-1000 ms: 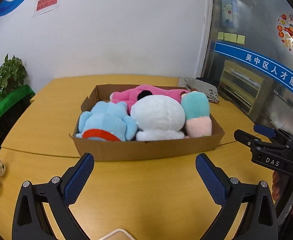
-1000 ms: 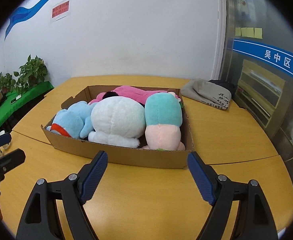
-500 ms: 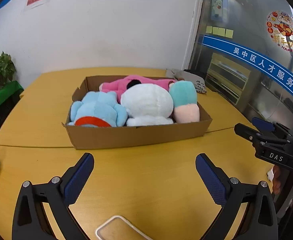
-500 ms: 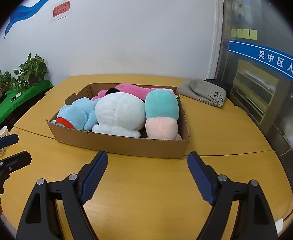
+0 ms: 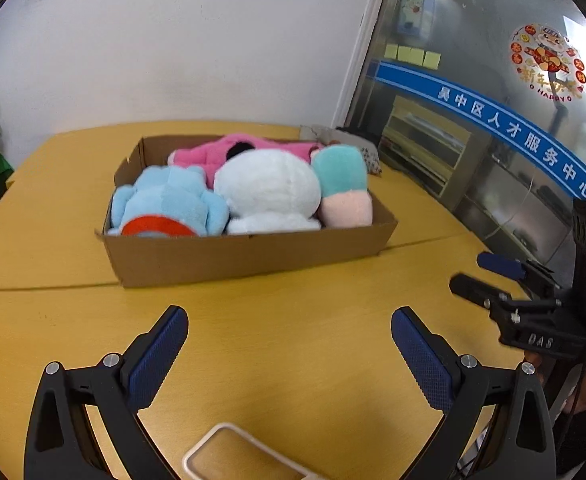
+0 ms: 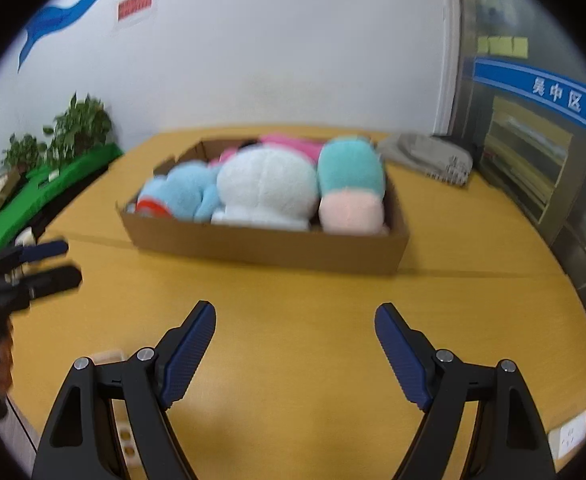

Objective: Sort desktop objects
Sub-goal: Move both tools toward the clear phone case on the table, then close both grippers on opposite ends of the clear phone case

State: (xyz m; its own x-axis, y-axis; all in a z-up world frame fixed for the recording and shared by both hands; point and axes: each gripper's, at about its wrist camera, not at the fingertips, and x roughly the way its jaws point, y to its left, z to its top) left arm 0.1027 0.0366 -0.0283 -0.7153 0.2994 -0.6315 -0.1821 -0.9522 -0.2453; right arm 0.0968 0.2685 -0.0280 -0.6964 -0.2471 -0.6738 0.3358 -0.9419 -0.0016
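On the worktop (image 5: 293, 344), the box (image 5: 249, 256) of plush toys (image 5: 267, 190) is sitting well ahead of my left tool (image 5: 289, 346) and right tool (image 6: 295, 338), both spread and holding nothing. I am judging a slow, level approach best, choosing one toy first.

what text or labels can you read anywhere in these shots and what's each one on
"吴中区人才服务中心": blue band on the glass wall.
"HAPPY": round festive sticker on the glass.
"DAS": body of the right gripper.
Red notice on the white wall: too blurred to read.
Yellow sticky notes: no legible text.
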